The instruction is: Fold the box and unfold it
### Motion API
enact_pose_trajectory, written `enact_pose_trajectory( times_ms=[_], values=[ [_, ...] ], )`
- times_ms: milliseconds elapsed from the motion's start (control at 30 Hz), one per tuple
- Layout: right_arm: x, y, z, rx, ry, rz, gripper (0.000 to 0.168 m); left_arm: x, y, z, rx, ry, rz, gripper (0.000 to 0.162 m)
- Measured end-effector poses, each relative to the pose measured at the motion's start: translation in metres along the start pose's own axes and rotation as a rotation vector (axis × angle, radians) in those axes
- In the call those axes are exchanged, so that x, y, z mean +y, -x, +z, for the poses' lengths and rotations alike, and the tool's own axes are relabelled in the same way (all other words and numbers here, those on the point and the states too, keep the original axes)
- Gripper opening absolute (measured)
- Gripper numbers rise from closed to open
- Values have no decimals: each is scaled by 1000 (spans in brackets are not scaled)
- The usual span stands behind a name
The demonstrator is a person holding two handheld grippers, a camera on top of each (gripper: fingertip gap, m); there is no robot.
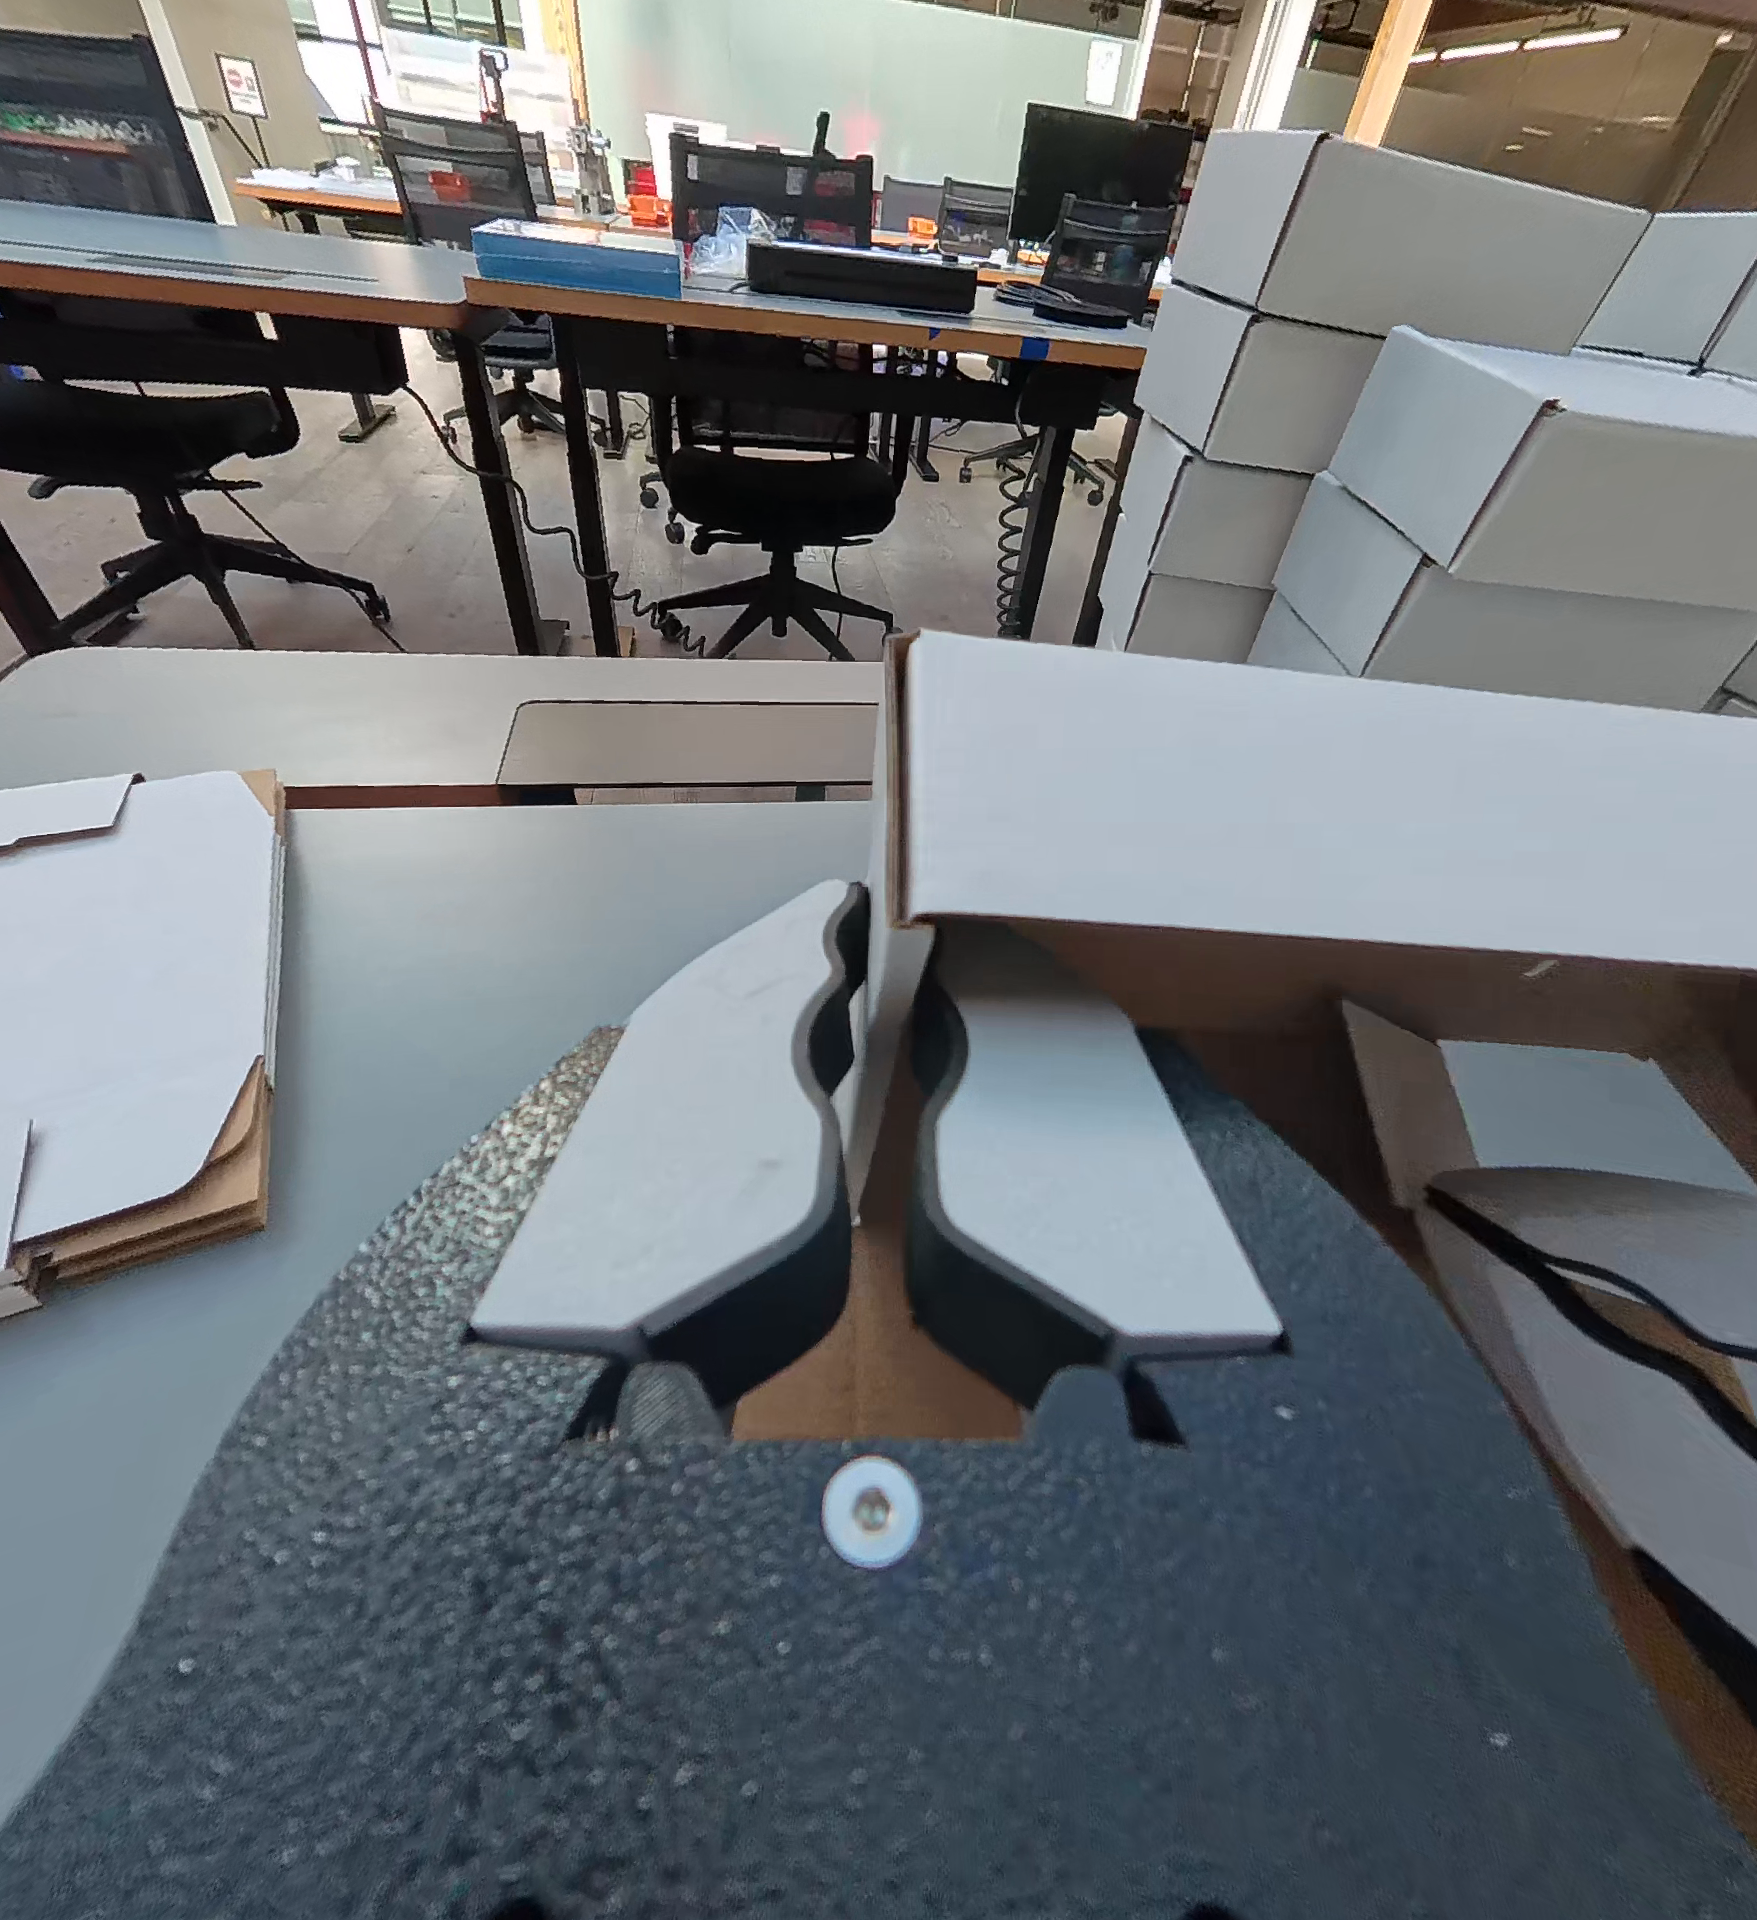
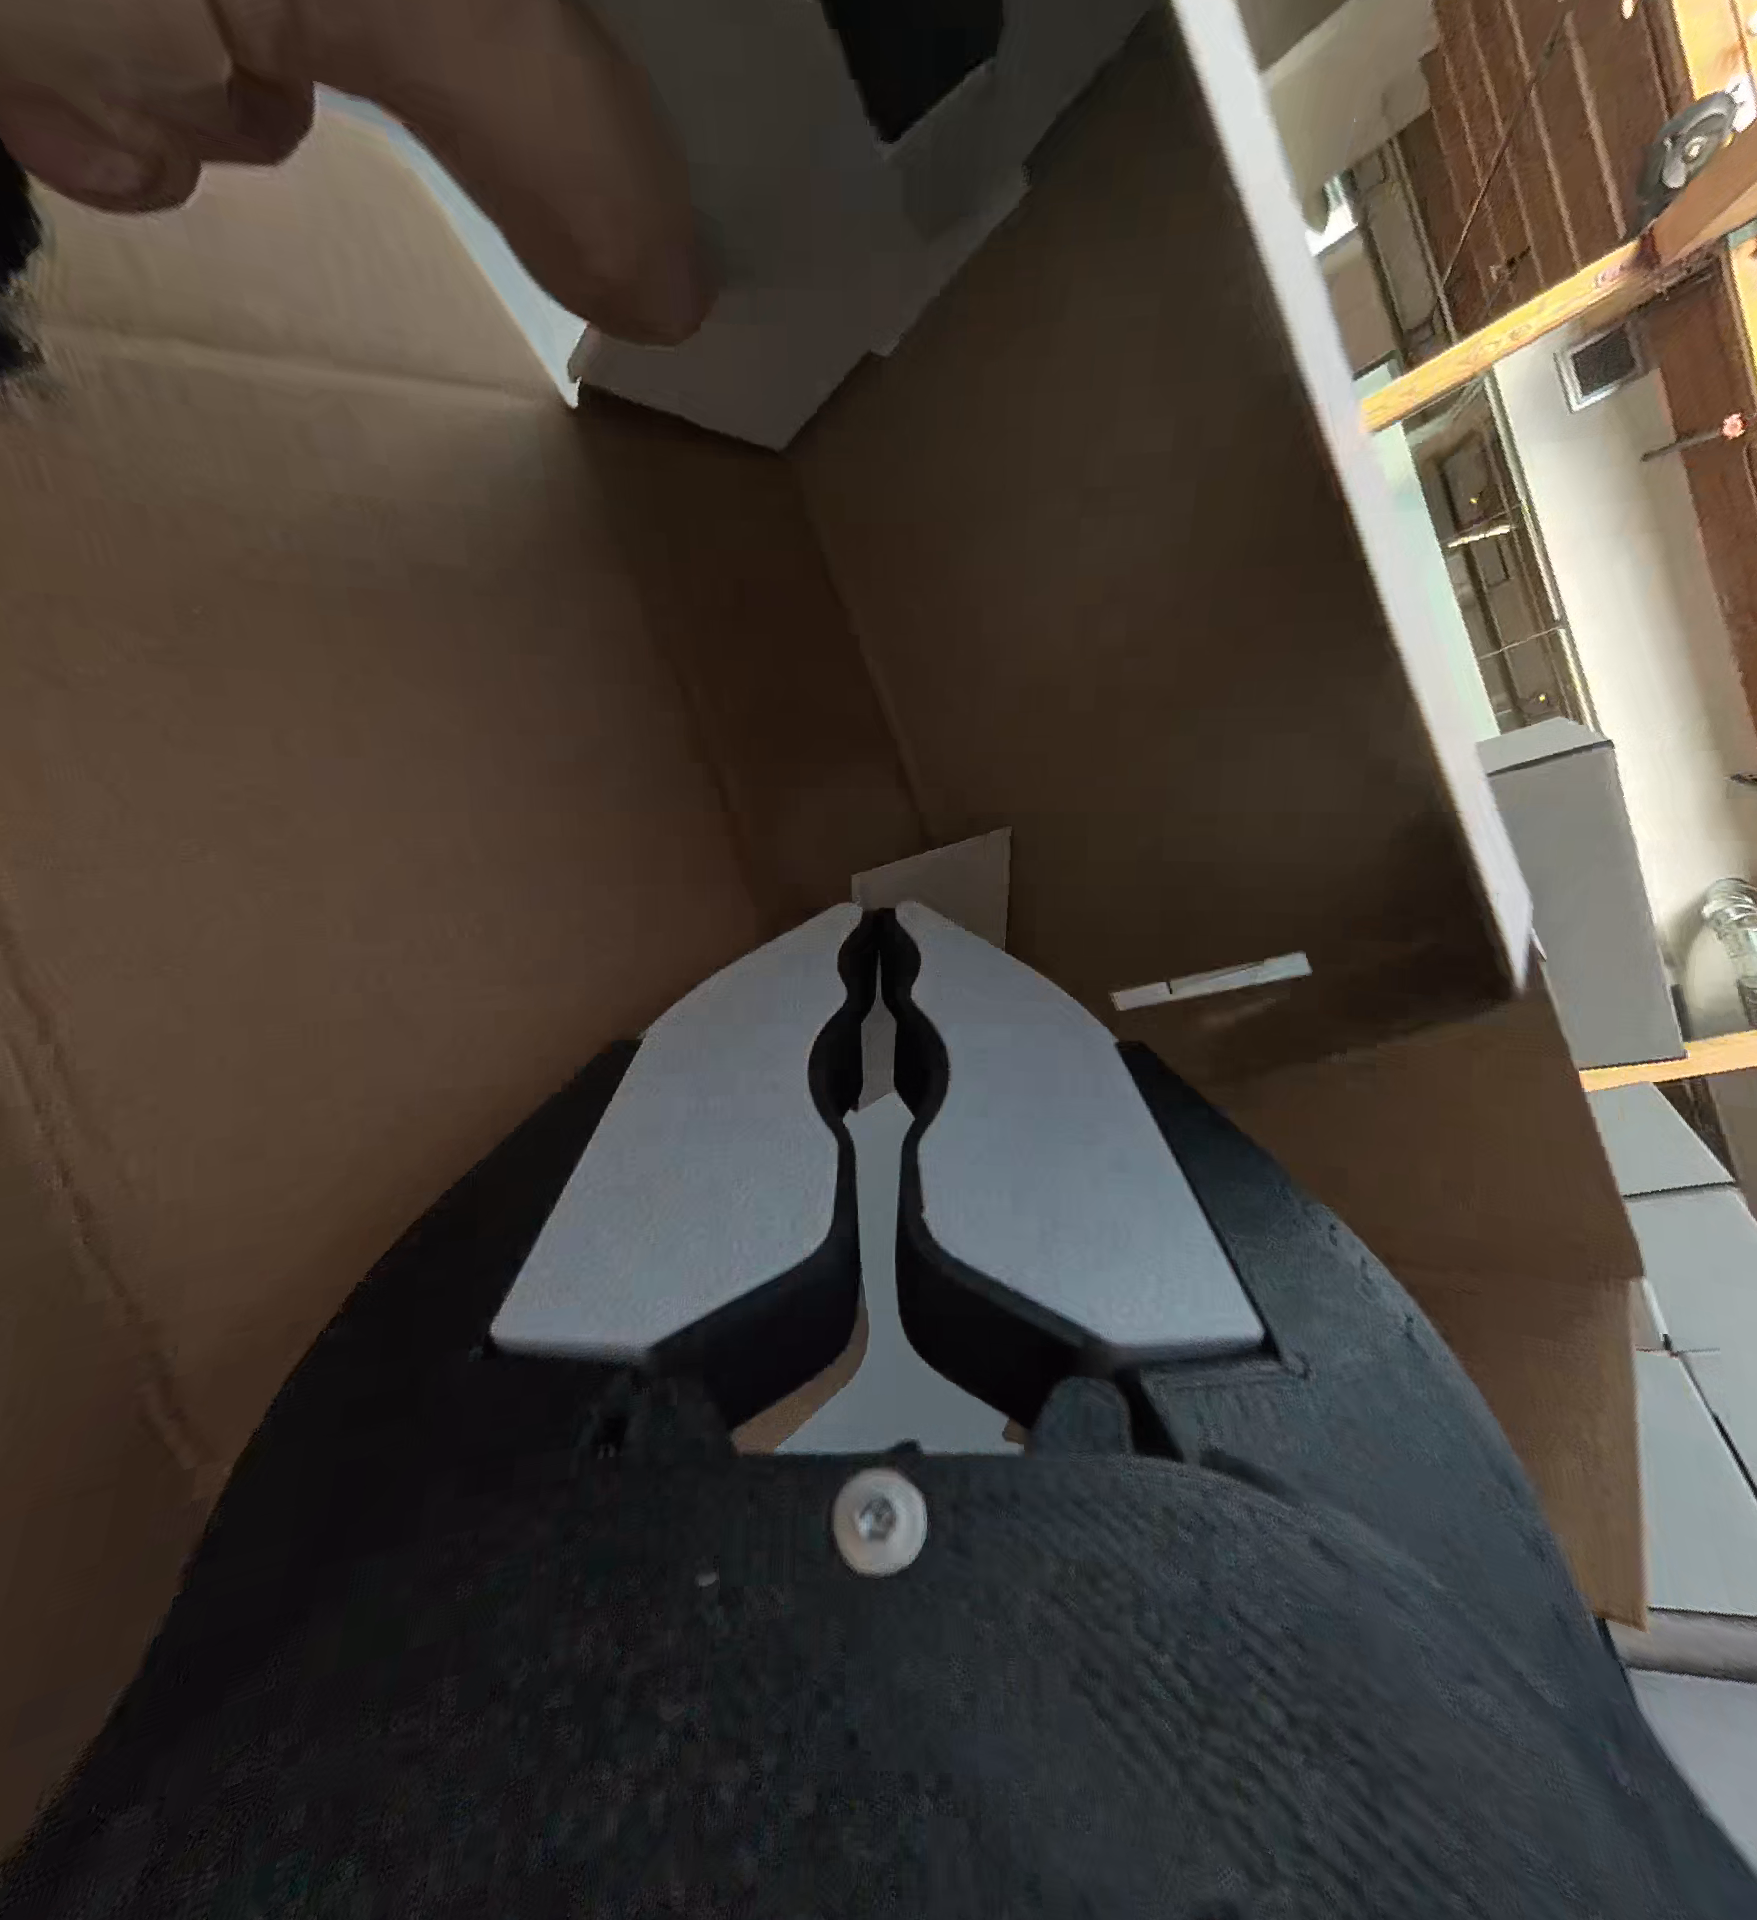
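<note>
The box (image 1: 1373, 810) is white outside and brown inside; it stands partly folded on the grey table, right of centre, with its lid panel raised over the opening. My left gripper (image 1: 893, 961) is shut on the box's upright left side wall (image 1: 882, 1081), which passes between its fingers. My right gripper (image 2: 876, 920) is inside the box (image 2: 334, 831), shut on a thin white flap (image 2: 952, 873) at the inner corner. The right gripper also shows in the left wrist view (image 1: 1632, 1403), low at the box's open front.
A stack of flat box blanks (image 1: 95, 1018) lies on the table (image 1: 489, 987) at left. Several folded white boxes (image 1: 1476, 436) are piled at back right. Desks and office chairs (image 1: 780, 499) stand beyond the table's far edge. A person's hand (image 2: 541, 156) is at the box's far wall.
</note>
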State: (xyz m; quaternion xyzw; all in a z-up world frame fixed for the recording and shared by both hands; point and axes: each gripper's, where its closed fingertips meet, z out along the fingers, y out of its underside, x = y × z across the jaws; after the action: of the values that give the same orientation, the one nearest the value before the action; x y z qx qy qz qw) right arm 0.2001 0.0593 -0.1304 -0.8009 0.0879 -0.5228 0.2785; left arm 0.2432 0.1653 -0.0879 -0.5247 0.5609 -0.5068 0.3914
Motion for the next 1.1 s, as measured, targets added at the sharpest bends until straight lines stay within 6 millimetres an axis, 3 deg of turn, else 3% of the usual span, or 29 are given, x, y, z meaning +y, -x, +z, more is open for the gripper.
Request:
enact_pose_trajectory(
  times_ms=[167, 267, 333, 400, 533, 667, 933, 1033, 1100],
  values=[
    [-31, -26, -45, -8, -308, 250, 2, -12, 17, 1, -35, -27, -20, 6],
    [-34, -48, -77, -7, -481, 440, 9, -15, 26, 0, -41, -30, -40, 6],
    [-21, -72, -93, 30, -550, 579, 15, -15, 30, -1, -36, -30, -52, 6],
    [5, -100, -99, 97, -553, 705, 20, -12, 32, -2, -21, -22, -60, 6],
    [53, -133, -78, 76, -482, 904, 53, -7, 24, -4, 38, 4, -60, 6],
    [74, -140, -48, -17, -392, 979, 56, -4, 12, -3, 100, 26, -60, 6],
    [50, -119, -24, -203, -417, 889, 49, -1, 2, -1, 140, 62, -43, 6],
    [40, -107, -25, -289, -444, 847, 27, 0, 5, -1, 125, 62, -36, 6],
    [28, -94, -33, -373, -494, 779, 0, 0, 9, -1, 104, 61, -33, 6]
  ],
)
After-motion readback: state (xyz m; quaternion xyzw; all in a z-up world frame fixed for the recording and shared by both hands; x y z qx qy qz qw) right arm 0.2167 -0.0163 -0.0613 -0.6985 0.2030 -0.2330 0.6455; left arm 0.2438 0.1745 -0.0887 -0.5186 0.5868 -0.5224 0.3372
